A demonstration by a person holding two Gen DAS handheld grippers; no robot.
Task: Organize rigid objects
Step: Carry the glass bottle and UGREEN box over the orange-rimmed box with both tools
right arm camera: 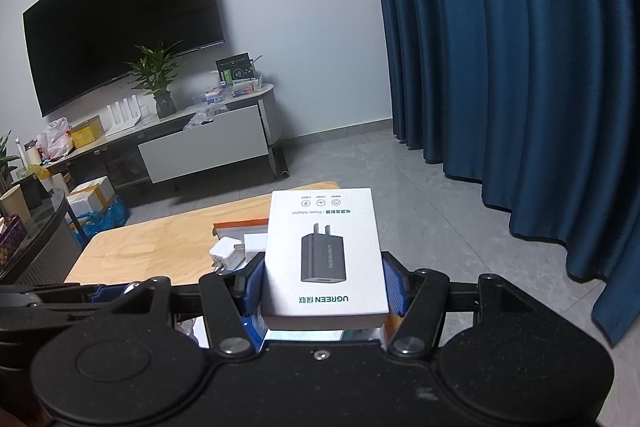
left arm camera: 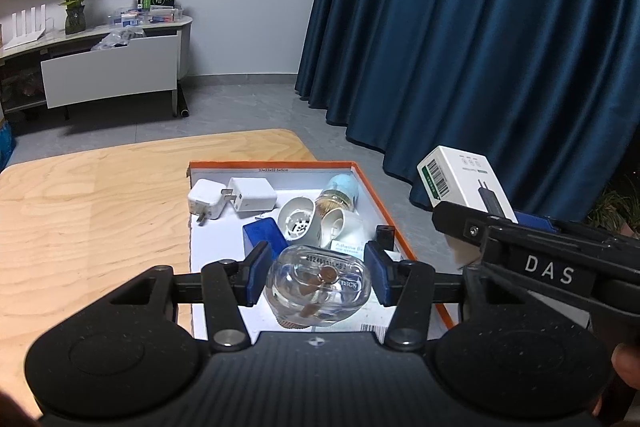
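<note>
My left gripper (left arm camera: pixel 318 277) is shut on a clear glass bottle (left arm camera: pixel 318 287) and holds it above the near end of an orange-rimmed white box (left arm camera: pixel 372 195). The box holds two white chargers (left arm camera: pixel 232 201), a blue block (left arm camera: pixel 264 235), a white cup-shaped part (left arm camera: pixel 298 219) and a bottle with a pale blue cap (left arm camera: pixel 340 193). My right gripper (right arm camera: pixel 324 287) is shut on a white UGREEN power adapter box (right arm camera: pixel 324 255), held in the air right of the orange box; it also shows in the left wrist view (left arm camera: pixel 466 187).
The orange-rimmed box sits at the right edge of a light wooden table (left arm camera: pixel 92 211). Blue curtains (left arm camera: pixel 480 27) hang behind on the right. A TV cabinet (right arm camera: pixel 200 147) with a plant and clutter stands across the grey floor.
</note>
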